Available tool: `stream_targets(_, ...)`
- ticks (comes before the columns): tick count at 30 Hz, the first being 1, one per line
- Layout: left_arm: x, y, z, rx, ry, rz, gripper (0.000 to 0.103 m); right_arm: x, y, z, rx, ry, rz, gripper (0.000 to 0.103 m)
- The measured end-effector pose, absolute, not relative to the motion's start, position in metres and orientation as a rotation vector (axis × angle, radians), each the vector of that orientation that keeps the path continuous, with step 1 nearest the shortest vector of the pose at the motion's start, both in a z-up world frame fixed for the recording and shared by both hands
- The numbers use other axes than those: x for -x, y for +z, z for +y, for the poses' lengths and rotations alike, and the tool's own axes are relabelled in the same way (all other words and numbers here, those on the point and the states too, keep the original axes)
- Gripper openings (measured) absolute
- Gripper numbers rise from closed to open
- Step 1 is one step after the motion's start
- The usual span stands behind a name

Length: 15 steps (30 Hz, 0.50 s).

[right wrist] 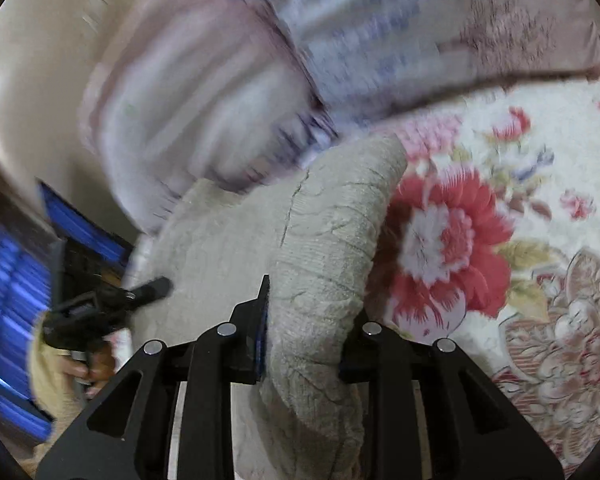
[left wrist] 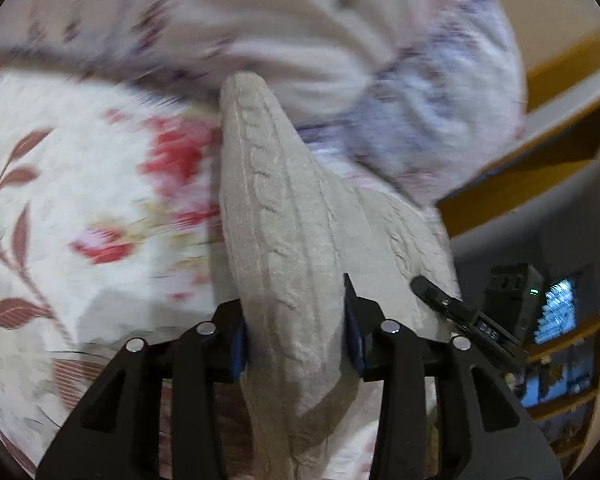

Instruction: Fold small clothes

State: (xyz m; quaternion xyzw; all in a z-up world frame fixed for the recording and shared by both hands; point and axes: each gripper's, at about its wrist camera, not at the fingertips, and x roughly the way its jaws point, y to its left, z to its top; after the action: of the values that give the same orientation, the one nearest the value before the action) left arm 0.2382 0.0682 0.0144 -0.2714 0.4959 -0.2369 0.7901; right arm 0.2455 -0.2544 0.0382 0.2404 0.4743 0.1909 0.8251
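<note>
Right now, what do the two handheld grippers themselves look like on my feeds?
Both match: the left gripper and right gripper are matte black plastic with triangular cut-outs, round silver pins at the linkage joints, and blue pads lining the fingers. The right wrist view shows the person's hand with a yellowish sleeve. No cables show.

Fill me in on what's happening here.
A person holds a two-finger gripper in each hand, and both are clamped on a beige cable-knit garment. The left gripper and right gripper each pinch a bunched part of it, lifting it over a floral bedspread. A pale patterned pillow lies behind. No fold is visible yet.
</note>
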Motion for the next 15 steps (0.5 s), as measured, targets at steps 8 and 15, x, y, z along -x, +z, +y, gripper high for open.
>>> stream_targets(8,-0.227,0.023,0.068,0.505,-0.468,1.006,0.061,-0.243,0.047,-0.277,-0.580,0.374,1.009,0.035)
stream_targets(15,-0.212,0.031,0.064,0.345,-0.393,0.968,0.065,-0.246,0.050,-0.276,-0.472,0.280,0.985,0.012)
